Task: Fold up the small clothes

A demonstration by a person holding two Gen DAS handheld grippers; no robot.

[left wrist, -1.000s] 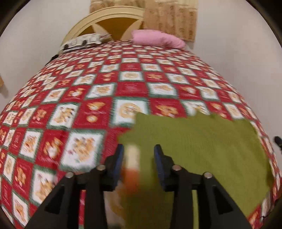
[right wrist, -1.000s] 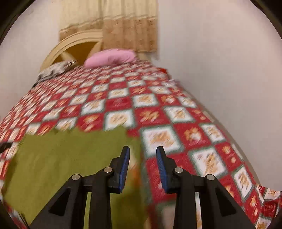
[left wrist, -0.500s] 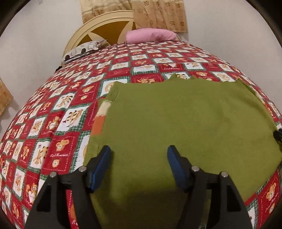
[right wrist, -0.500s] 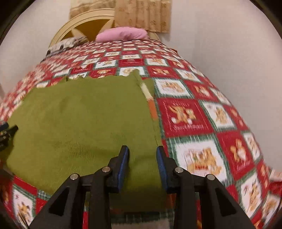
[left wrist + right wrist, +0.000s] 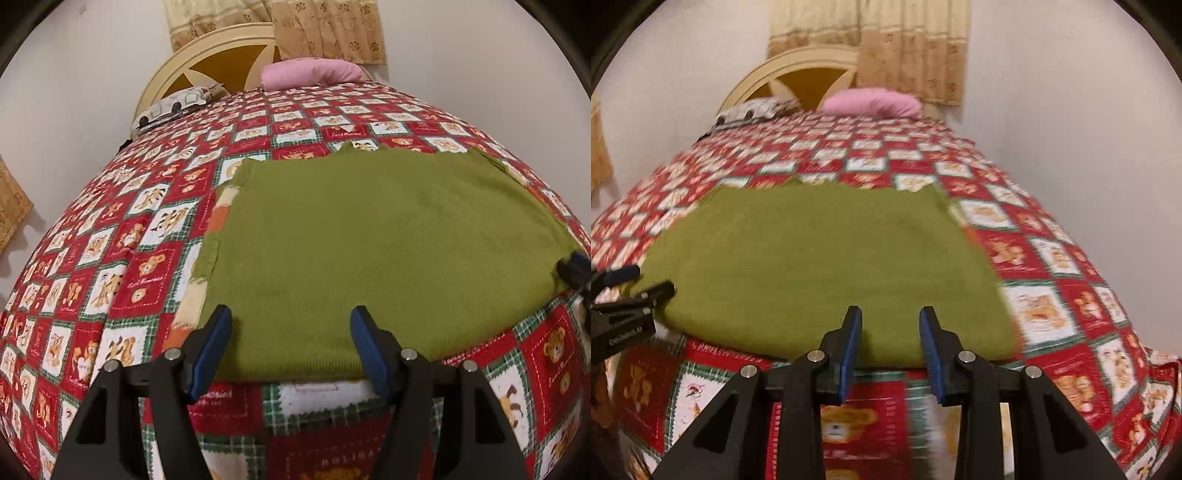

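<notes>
**Green cloth lies flat on the bed, both grippers free above its near edge**

At the far left of the bed [image 5: 110,229] you see the red quilt with teddy-bear squares, and behind it a patterned pillow [image 5: 173,105] against the cream headboard [image 5: 221,59]. A pink pillow [image 5: 314,72] lies to the right of it, under the beige curtain [image 5: 325,29].

Your left gripper [image 5: 291,325] hangs over the near left part of the green cloth [image 5: 369,240]. Its jaws have just been opening and now stand wide apart; the cloth lies below them, but nothing is pinched between the blue pads. Along the left edge of the green cloth a striped layer in cream and orange shows from under it.

The green cloth is spread flat near the foot of the bed, with its near edge close to the quilt's edge.

Your right gripper [image 5: 890,326] is over the near right part of the same cloth. Its jaws stand a little apart, narrower than the left ones, and hold nothing. The right wrist view is blurred. In the left wrist view, the right gripper's tip shows at the cloth's right edge.
</notes>
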